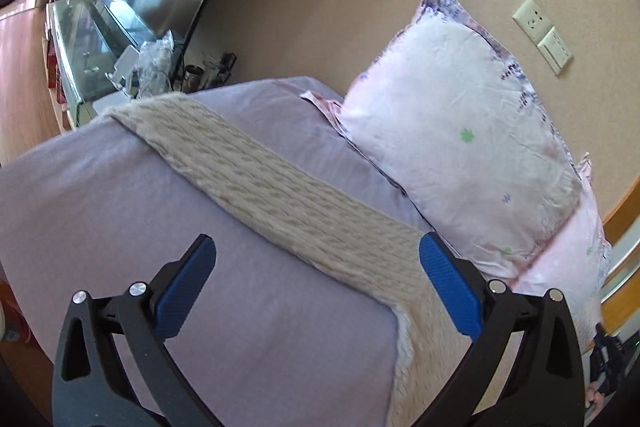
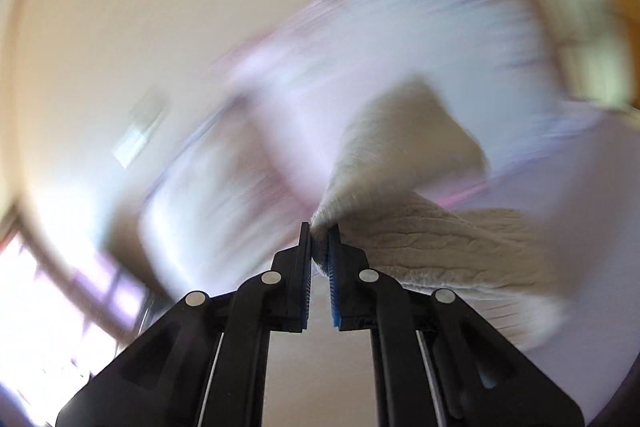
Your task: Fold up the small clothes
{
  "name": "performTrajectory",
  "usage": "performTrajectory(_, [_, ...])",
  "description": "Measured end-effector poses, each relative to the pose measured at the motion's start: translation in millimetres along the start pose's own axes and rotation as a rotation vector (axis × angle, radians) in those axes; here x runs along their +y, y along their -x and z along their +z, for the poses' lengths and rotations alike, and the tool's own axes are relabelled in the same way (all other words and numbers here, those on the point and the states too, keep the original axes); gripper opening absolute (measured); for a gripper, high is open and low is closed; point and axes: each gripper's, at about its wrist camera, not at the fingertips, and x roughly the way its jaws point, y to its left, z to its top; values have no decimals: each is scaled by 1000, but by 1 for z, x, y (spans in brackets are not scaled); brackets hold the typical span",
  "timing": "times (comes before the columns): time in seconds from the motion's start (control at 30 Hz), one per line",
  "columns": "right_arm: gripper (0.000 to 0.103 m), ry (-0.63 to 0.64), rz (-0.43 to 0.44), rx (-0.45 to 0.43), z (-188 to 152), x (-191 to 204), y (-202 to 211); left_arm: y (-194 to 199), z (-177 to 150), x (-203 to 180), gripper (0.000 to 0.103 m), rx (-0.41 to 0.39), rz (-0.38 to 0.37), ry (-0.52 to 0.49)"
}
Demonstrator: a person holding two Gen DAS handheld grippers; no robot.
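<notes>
A long cream knitted garment [image 1: 280, 187] lies stretched diagonally across the lilac bed sheet [image 1: 120, 207]. My left gripper [image 1: 316, 259] is open, its blue pads either side of the knit's near end, hovering above it. In the right wrist view, my right gripper [image 2: 319, 227] is shut on an end of the same cream knit [image 2: 400, 155], which is lifted and hangs folded to the right. The right view is heavily motion-blurred.
A white and pink floral pillow [image 1: 460, 131] leans against the beige wall at the right. A glass cabinet [image 1: 92, 43] and a cluttered side table [image 1: 168, 67] stand beyond the bed's far corner. Wall sockets [image 1: 544, 35] sit above the pillow.
</notes>
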Motion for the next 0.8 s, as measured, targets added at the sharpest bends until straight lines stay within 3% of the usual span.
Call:
performTrajectory(0.03, [15,24,55,68,-9,19,-19,-3,4,3,101,-1,11,0])
performTrajectory(0.1, [39,60,129,153,-28,50,-42,-10,10,14,99,12,27,33])
performTrajectory(0.13, [58,75,132,146,-33,56,-41,-14,13,19,95,21,20,58])
performTrajectory(0.17, [69,100,117,114,-38,60,-34,-18,16,27,91,30,13,91])
performTrajectory(0.43, [77,35,-73,19,-26,5,30,-45,45,102,75,26,53,371])
performTrajectory(0.57, [78,0,-130,-17,-32,-23,46,-47,56,136,49,-27,58,520])
performTrajectory(0.7, [80,-28,-152,-42,-40,-35,63,-55,69,153,35,-4,61,577])
performTrajectory(0.73, [80,-32,-156,-44,-41,-38,64,-59,72,155,25,12,61,580])
performTrajectory(0.77, [80,-36,-159,-44,-43,-41,67,-63,73,154,8,26,67,581])
performTrajectory(0.8, [80,-39,-164,-43,-45,-43,70,-63,74,151,8,27,63,576])
